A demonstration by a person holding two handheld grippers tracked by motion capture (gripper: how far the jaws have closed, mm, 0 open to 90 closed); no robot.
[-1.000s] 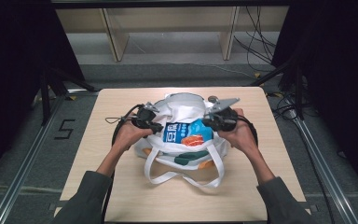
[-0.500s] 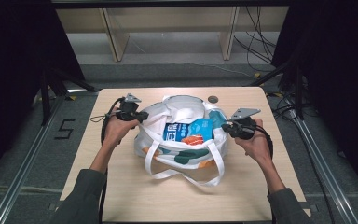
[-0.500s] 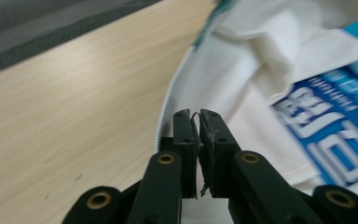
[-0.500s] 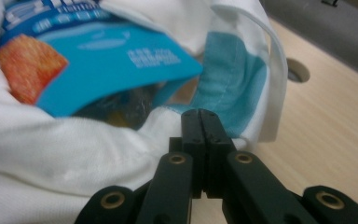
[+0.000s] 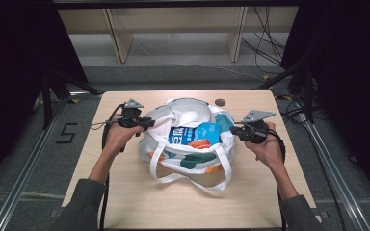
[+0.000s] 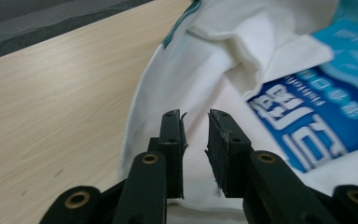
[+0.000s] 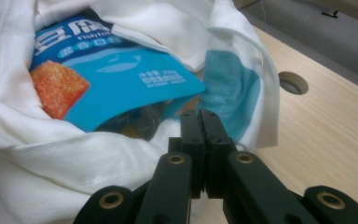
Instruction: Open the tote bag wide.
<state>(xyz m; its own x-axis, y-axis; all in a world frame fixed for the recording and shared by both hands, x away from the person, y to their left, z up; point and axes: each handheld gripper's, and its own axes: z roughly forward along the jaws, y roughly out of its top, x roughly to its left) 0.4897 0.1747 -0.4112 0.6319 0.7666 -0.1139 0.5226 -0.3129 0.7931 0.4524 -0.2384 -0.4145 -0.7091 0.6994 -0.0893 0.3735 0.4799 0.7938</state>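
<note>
Two grippers work at the bag's mouth. Our left gripper (image 6: pixel 196 140) has its jaws parted, just been opening, and no cloth is pressed between them. Our right gripper (image 7: pixel 200 135) has its jaws clenched together, at the white tote bag (image 5: pixel 188 149) rim. The bag lies in the middle of the tabletop (image 5: pixel 125 192), and the blue snack packet (image 5: pixel 192 135) is already inside. We judge that packing is done; the handles remain.

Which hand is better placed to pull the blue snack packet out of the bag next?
Left. The left gripper has just been opening, with nothing between its jaws, and points at the blue snack packet. The right gripper is shut at the bag's rim.
</note>
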